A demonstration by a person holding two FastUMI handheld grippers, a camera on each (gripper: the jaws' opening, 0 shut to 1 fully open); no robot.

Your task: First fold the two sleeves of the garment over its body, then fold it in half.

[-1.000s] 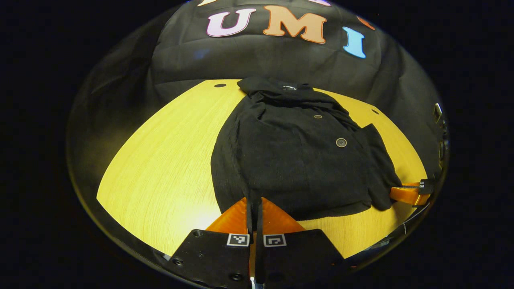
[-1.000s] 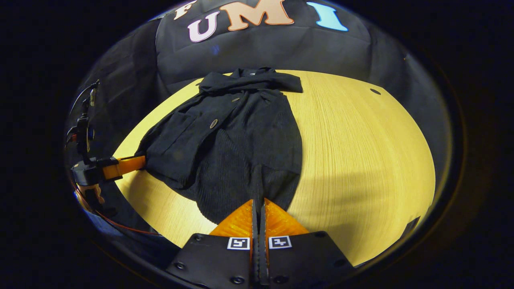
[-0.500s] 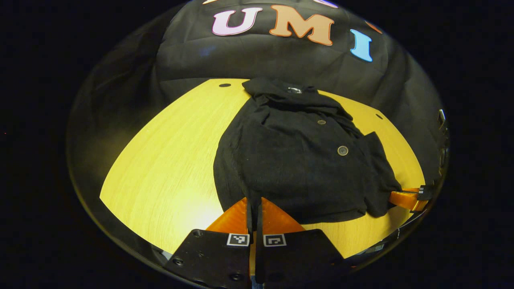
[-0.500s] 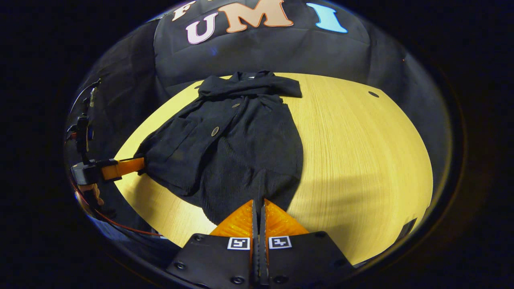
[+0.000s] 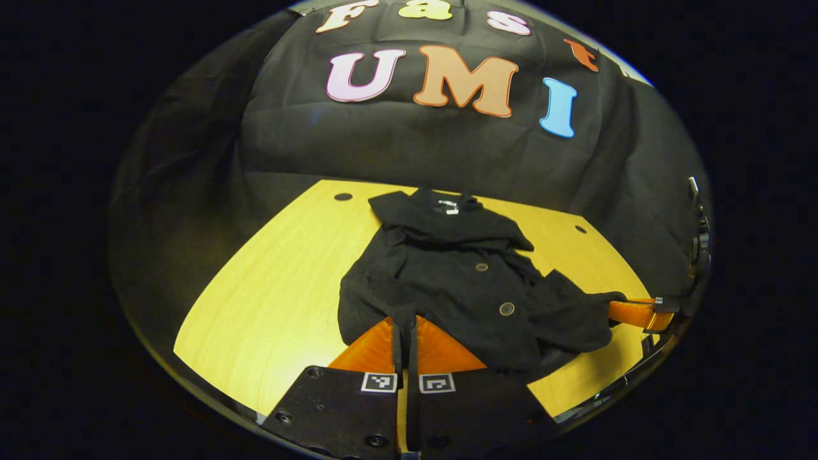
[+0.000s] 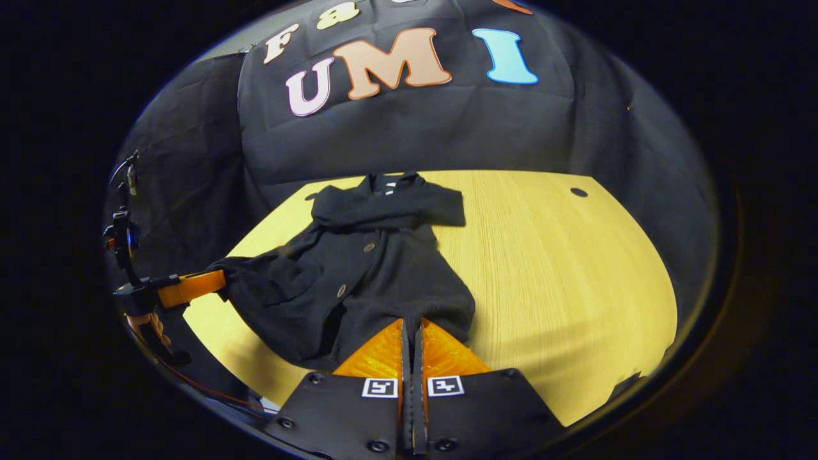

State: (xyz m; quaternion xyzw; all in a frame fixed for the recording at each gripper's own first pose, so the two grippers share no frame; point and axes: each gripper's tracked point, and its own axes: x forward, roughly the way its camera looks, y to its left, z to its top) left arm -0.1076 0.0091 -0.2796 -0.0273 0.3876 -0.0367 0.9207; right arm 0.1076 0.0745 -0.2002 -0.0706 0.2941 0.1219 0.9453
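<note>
Left gripper view: black garment (image 5: 457, 281) mid-table, collar far, sleeves folded across body, two buttons showing, hem lifted off table (image 5: 268, 287). Left gripper (image 5: 405, 329) fingers pinched together on near hem. Right gripper (image 5: 629, 311) at right edge, clamped on hem corner. White neck label too small to read.

Right gripper view: garment (image 6: 377, 268) left of centre, hem bunched. Right gripper (image 6: 412, 332) closed on near hem; left gripper (image 6: 192, 287) at left, holding other corner.
</note>
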